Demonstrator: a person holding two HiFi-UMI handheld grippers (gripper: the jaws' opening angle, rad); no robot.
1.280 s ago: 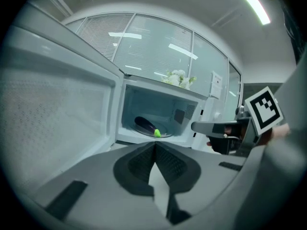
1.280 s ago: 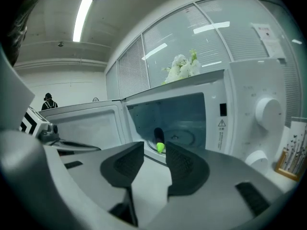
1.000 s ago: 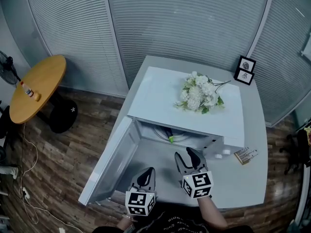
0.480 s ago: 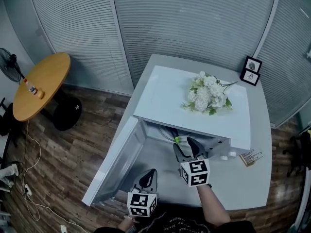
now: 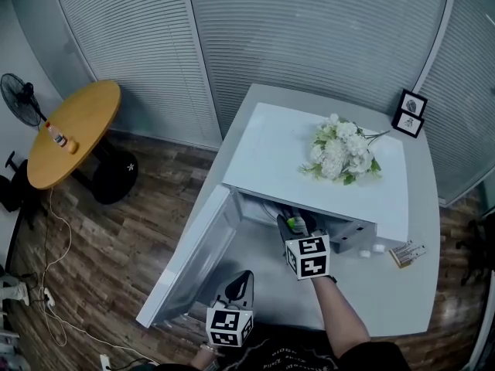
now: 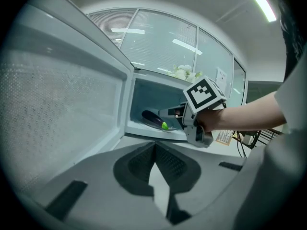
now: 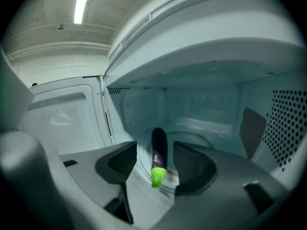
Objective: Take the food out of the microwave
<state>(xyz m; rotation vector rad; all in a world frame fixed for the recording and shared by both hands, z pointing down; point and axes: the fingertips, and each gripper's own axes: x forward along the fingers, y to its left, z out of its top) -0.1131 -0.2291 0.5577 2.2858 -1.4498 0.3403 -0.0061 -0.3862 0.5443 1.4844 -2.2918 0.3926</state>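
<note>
A dark purple eggplant with a green stem end lies on the glass turntable inside the white microwave. The microwave's door hangs open to the left. My right gripper is at the mouth of the oven and open. Its jaws have just been opening, and they stand either side of the eggplant's near end without pressing on it. The left gripper view shows the eggplant with the right gripper beside it. My left gripper is shut and empty, low in front of the door.
A bunch of white flowers lies on top of the microwave. On the white table are two small picture frames and a small pack. A round wooden table and a fan stand on the floor at the left.
My right gripper has moved forward from the table's front to the microwave's mouth, and its jaws have spread a little wider. The left gripper has stayed put.
</note>
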